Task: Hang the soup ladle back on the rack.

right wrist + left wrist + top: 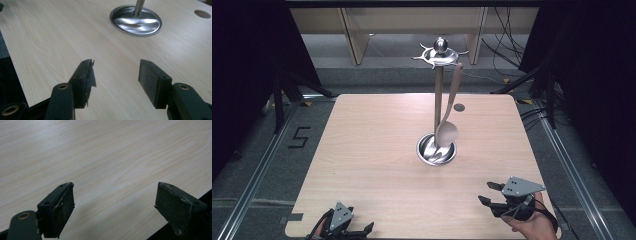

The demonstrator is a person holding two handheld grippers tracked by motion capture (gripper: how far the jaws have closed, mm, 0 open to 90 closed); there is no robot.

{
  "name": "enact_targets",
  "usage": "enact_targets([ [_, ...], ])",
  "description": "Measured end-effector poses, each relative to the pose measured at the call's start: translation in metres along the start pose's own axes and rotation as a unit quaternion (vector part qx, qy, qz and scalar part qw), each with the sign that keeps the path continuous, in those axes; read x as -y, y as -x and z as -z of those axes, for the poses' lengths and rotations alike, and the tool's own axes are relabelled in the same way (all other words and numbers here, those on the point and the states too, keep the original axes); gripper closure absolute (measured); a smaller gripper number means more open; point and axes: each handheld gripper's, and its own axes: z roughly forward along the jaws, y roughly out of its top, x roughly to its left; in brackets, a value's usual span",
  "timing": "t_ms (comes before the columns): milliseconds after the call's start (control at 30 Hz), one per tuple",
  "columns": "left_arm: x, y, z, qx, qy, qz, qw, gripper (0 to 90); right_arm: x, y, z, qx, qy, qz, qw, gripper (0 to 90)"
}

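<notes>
Pale wood-grain table, one metal utensil stand on it, its round dished base near the table's middle. Upright pole rises from the base to a pronged hanger ring topped by a ball knob. One wooden spoon hangs from the ring, bowl down, just above the base on its right side. Small round hole in the tabletop, beyond the stand and to its right.

Left gripper: at the near edge, well left of the stand, jaws spread wide, nothing between them; its own view adds bare tabletop and the table's edge past the right-hand jaw.

Right gripper: near edge, right of the stand, held in a hand, jaws wide apart and empty. Right gripper view gives the base close up, the pole's foot and the hole; the spoon lies outside it.

Dark curtains, cables and a floor marking "5" surround the table
</notes>
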Motion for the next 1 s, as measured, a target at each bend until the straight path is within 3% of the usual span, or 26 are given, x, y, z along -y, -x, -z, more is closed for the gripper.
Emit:
enact_targets([
  [67, 0.0, 0.0, 0.0, 0.003, 0.002, 0.0, 1.0, 14.9, 0.005, 0.0, -0.002, 0.002, -0.007, -0.003, 1.0, 44.3],
  [100, 0.0, -0.002, 0.001, 0.0, -0.006, -0.008, 1.0, 14.9, 0.007, -0.001, -0.003, 0.0, -0.009, -0.006, 0.9999, 44.1],
  [133, -0.001, -0.005, 0.002, 0.002, -0.011, -0.03, 0.9995, 14.9, 0.009, -0.001, -0.003, 0.003, -0.01, -0.003, 0.9999, 43.8],
  [167, -0.001, -0.003, 0.001, 0.0, -0.004, -0.018, 0.9998, 14.9, 0.011, -0.003, -0.003, 0.001, -0.013, -0.011, 0.9999, 43.2],
  [200, 0.0, 0.0, -0.001, 0.001, 0.007, 0.007, 1.0, 14.9, 0.013, -0.002, -0.003, 0.0, -0.016, -0.01, 0.9998, 42.2],
  [333, 0.0, 0.0, 0.0, -0.002, 0.005, 0.002, 1.0, 14.9, 0.023, -0.005, -0.003, 0.007, -0.031, -0.014, 0.9994, 38.4],
  [400, -0.001, -0.006, 0.002, -0.005, -0.009, -0.043, 0.999, 14.9, 0.027, -0.005, -0.003, 0.009, -0.035, -0.007, 0.9993, 37.9],
  [467, 0.0, -0.004, 0.003, -0.003, -0.013, -0.023, 0.9997, 14.9, 0.031, -0.005, -0.002, 0.01, -0.039, -0.006, 0.9992, 38.1],
  [533, 0.0, -0.005, 0.002, -0.008, -0.009, -0.027, 0.9996, 14.9, 0.033, -0.006, -0.002, 0.01, -0.042, -0.001, 0.9991, 38.0],
  [567, 0.0, -0.006, 0.003, -0.005, -0.011, -0.039, 0.9992, 14.9, 0.034, -0.008, -0.001, 0.009, -0.045, -0.004, 0.999, 37.9],
  [633, 0.001, -0.001, 0.002, -0.008, -0.001, -0.003, 1.0, 14.9, 0.035, -0.009, -0.001, 0.009, -0.048, -0.004, 0.9988, 37.5],
  [733, 0.001, -0.003, 0.005, -0.003, -0.012, -0.028, 0.9995, 14.9, 0.036, -0.009, -0.001, 0.012, -0.047, -0.001, 0.9988, 36.6],
  [867, 0.002, -0.003, 0.005, -0.004, -0.012, -0.03, 0.9995, 14.9, 0.037, -0.011, 0.001, 0.013, -0.05, -0.006, 0.9987, 36.1],
  [900, 0.001, -0.004, 0.005, -0.006, -0.009, -0.04, 0.9991, 14.9, 0.038, -0.011, 0.002, 0.015, -0.049, -0.005, 0.9987, 36.0],
  [933, 0.002, -0.001, 0.003, -0.009, 0.003, -0.019, 0.9998, 14.9, 0.039, -0.012, 0.003, 0.017, -0.051, -0.006, 0.9985, 35.7],
  [967, 0.002, -0.001, 0.003, -0.003, 0.001, -0.018, 0.9998, 14.9, 0.04, -0.012, 0.004, 0.016, -0.05, -0.007, 0.9986, 35.5],
  [1000, 0.001, -0.002, 0.004, -0.004, -0.007, -0.036, 0.9993, 14.9, 0.041, -0.013, 0.005, 0.018, -0.051, -0.011, 0.9985, 35.3],
])
